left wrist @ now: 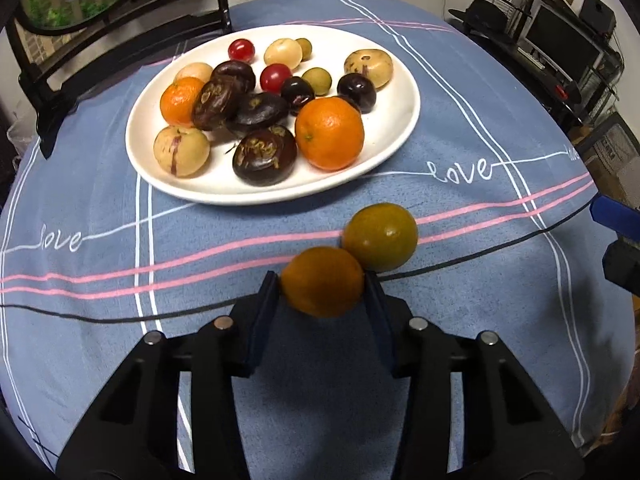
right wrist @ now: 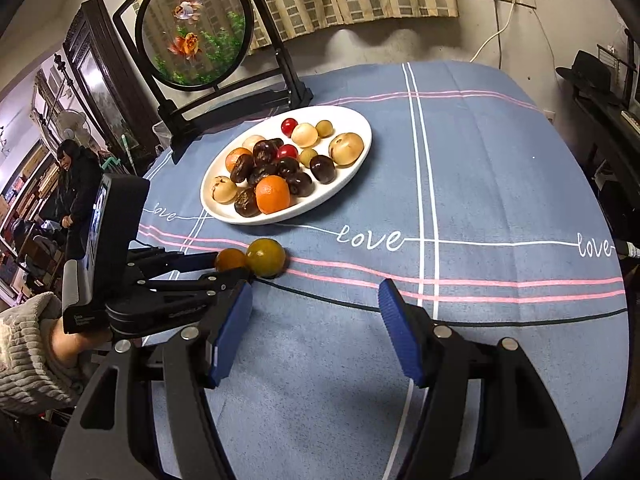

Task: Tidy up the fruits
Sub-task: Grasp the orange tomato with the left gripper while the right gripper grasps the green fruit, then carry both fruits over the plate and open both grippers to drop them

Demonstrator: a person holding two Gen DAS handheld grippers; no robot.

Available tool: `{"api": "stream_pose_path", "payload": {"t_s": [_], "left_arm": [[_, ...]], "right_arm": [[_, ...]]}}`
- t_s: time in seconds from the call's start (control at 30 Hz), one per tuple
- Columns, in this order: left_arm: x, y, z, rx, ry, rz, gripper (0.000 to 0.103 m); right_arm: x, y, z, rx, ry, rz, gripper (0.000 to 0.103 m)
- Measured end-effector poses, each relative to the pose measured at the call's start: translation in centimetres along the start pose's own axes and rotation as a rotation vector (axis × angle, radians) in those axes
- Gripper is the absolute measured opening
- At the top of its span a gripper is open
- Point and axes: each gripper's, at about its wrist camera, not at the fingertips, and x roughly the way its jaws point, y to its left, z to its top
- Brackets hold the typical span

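Tangerine [left wrist: 322,282]: clamped between left gripper [left wrist: 323,286] pads near table's front edge, touching a greenish citrus [left wrist: 380,236].
Plate [left wrist: 400,136]: mid-table, likely destination.
Right gripper [right wrist: 316,328]: gaping, empty.

White plate [left wrist: 400,120], blue striped tablecloth [left wrist: 100,200]
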Motion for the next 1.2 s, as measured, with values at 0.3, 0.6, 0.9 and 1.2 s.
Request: {"api": "stream_pose_path", "payload": {"t_s": [0.3, 0.6, 0.9, 1.2], "left_arm": [[-2.0, 2.4, -0.6, -0.049, -0.027, 0.016, 0.044], [-3.0, 6.8, -0.6, -0.143, -0.028, 0.064, 0.044], [-3.8, 5.8, 3.0, -0.11, -0.072, 0.049, 0.044], [-2.4, 6.1, 9.2, -0.092, -0.128, 0.04, 0.044]], "right_arm": [[5.9, 3.7, 1.0, -0.159, 0.1, 0.036, 0.066], [13.2, 6.1, 1.9, -0.273, 0.207, 0.033, 0.04], [9.5, 5.6, 3.9, -0.265, 0.123, 0.044, 0.04], [10.2, 3.5, 10.8, -0.239, 0.019, -0.015, 0.04]]}}
